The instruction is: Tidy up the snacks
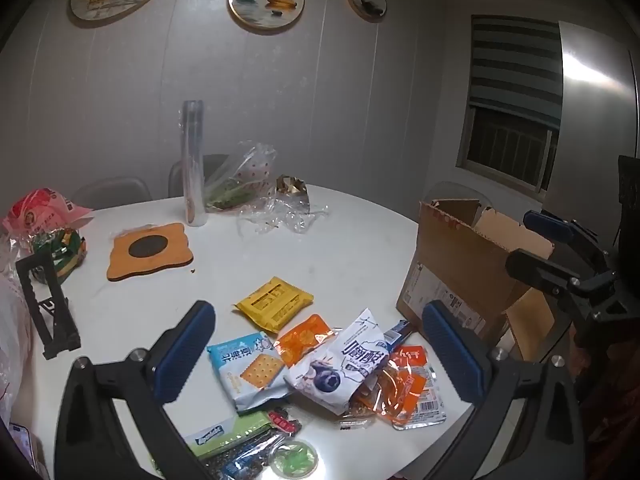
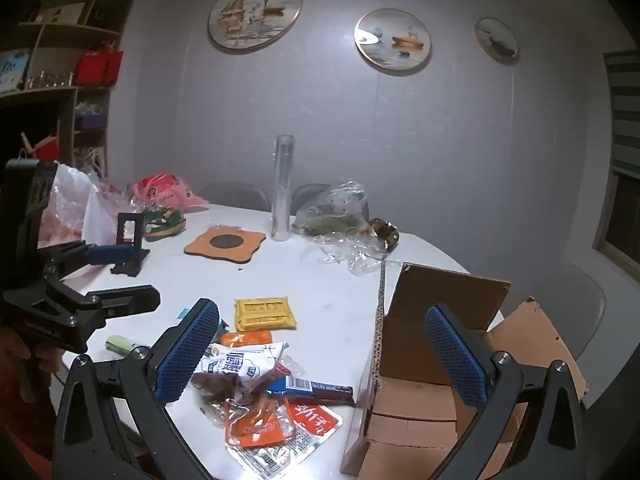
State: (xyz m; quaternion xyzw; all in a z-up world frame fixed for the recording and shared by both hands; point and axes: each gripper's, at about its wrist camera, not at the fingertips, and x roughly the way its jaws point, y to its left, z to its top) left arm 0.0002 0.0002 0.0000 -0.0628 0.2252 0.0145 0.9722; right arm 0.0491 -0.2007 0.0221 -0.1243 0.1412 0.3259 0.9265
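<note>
Several snack packets lie in a pile on the white round table (image 1: 340,248): a yellow packet (image 1: 274,304), a blue cracker packet (image 1: 250,368), a white blueberry packet (image 1: 344,364), an orange packet (image 1: 306,338) and orange-and-clear packs (image 1: 408,392). An open cardboard box (image 1: 460,272) stands at the right. My left gripper (image 1: 320,356) is open and empty above the pile. My right gripper (image 2: 324,356) is open and empty, between the pile and the box (image 2: 440,380). The yellow packet (image 2: 265,313) and the white packet (image 2: 240,362) show there too.
An orange coaster (image 1: 150,250), a clear roll standing upright (image 1: 194,164), crumpled plastic bags (image 1: 256,188), a black stand (image 1: 48,300) and a pink bag (image 1: 44,208) sit on the far and left parts of the table. Chairs stand behind it. Shelves (image 2: 60,60) are at the left.
</note>
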